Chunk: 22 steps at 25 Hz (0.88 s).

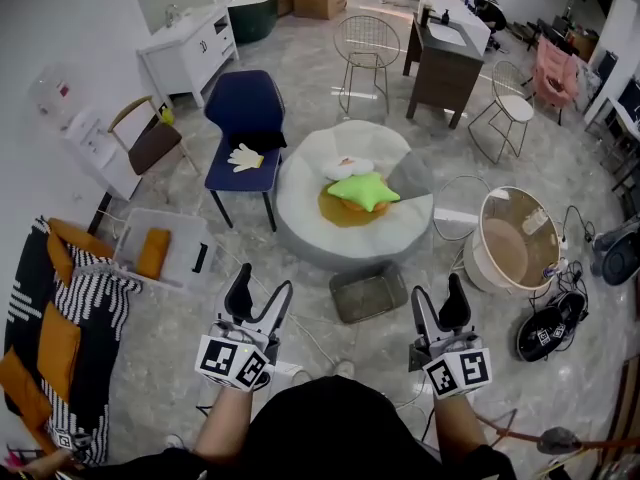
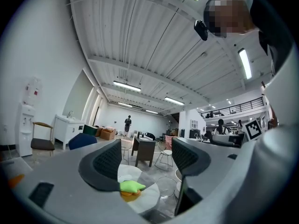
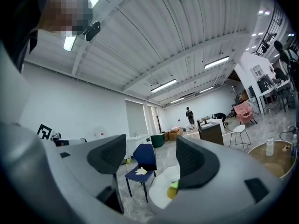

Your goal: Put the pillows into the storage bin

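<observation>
Left gripper (image 1: 260,294): held low in front of the person in the head view, pointing level into the room; its own view (image 2: 147,160) shows the two dark ribbed pads standing wide apart with nothing between them but the room beyond.

Right gripper (image 1: 438,302): beside the left one and well apart from it, also level; its own view (image 3: 149,157) shows the jaws parted and empty.

Green star pillow (image 1: 362,190): lies on top of the round white pouf (image 1: 350,240), in the middle of the floor ahead of both grippers; it also shows low between the left jaws, far off (image 2: 131,186).

Orange round pillow (image 1: 340,212): under the green star, on the same pouf.

White pillow (image 1: 347,167): on the pouf, just behind the green star.

Storage bin (image 1: 182,233): clear plastic, on the floor to the left of the pouf, near the striped blanket (image 1: 85,313).

Orange cushion (image 1: 153,252): lies inside the bin.

Blue chair (image 1: 245,128): behind the bin and left of the pouf; a white hand-shaped pillow (image 1: 245,157) rests on its seat. The chair shows between the right jaws in the distance (image 3: 144,160).

Grey tray (image 1: 368,294): on the floor between the pouf and the grippers.

Round glass table (image 1: 518,236): right of the pouf.
</observation>
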Each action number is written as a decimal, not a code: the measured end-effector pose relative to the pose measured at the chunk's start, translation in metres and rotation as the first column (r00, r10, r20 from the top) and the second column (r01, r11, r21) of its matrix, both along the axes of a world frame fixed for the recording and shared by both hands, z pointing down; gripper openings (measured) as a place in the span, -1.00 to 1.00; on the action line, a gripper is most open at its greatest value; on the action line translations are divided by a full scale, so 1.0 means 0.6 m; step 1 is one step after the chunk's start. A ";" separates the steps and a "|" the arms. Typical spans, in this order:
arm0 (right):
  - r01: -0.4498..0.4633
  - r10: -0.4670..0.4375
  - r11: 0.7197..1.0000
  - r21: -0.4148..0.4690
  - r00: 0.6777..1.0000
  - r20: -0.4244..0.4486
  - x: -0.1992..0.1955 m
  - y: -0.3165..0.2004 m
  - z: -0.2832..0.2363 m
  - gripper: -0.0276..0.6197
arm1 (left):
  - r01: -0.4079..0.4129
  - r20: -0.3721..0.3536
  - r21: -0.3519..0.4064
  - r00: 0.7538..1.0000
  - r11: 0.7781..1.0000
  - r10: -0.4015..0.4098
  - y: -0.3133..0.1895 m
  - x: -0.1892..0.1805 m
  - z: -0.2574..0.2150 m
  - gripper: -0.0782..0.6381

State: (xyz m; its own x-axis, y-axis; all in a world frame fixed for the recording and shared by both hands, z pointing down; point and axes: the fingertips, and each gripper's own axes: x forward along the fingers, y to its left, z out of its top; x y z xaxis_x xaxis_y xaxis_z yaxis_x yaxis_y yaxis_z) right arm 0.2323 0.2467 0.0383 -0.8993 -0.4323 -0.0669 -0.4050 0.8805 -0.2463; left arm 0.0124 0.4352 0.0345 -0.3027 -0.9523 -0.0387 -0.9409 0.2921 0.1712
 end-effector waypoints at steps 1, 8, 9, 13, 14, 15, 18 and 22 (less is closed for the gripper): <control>0.001 -0.001 1.000 0.000 1.000 -0.001 0.003 -0.005 -0.001 0.10 | 0.003 -0.003 0.001 1.000 1.000 -0.003 -0.002 0.001 0.001 0.17; 0.015 -0.015 1.000 -0.021 1.000 0.007 0.006 -0.043 0.018 0.09 | 0.037 0.010 -0.012 0.999 0.999 -0.037 -0.018 -0.001 0.010 0.17; 0.019 -0.019 0.999 -0.038 1.000 0.007 0.005 -0.048 0.023 0.09 | 0.045 0.007 -0.019 0.999 0.999 -0.045 -0.020 -0.001 0.011 0.16; 0.030 -0.030 0.997 -0.077 1.000 0.009 -0.003 -0.060 0.038 0.09 | 0.068 -0.006 -0.044 0.998 0.997 -0.068 -0.022 -0.009 0.020 0.16; 0.033 -0.033 0.996 -0.080 0.999 0.007 -0.007 -0.065 0.041 0.09 | 0.071 -0.007 -0.047 0.997 0.996 -0.071 -0.024 -0.012 0.022 0.16; 0.035 -0.035 0.996 -0.083 0.999 0.004 -0.012 -0.070 0.044 0.09 | 0.073 -0.008 -0.048 0.997 0.996 -0.074 -0.028 -0.015 0.023 0.16; 0.032 -0.033 0.995 -0.097 0.999 -0.005 -0.031 -0.086 0.054 0.09 | 0.075 -0.009 -0.053 0.997 0.996 -0.075 -0.039 -0.033 0.027 0.16; 0.014 -0.016 0.995 -0.101 1.000 -0.017 -0.058 -0.106 0.055 0.09 | 0.069 -0.015 -0.059 0.997 0.996 -0.070 -0.059 -0.069 0.033 0.16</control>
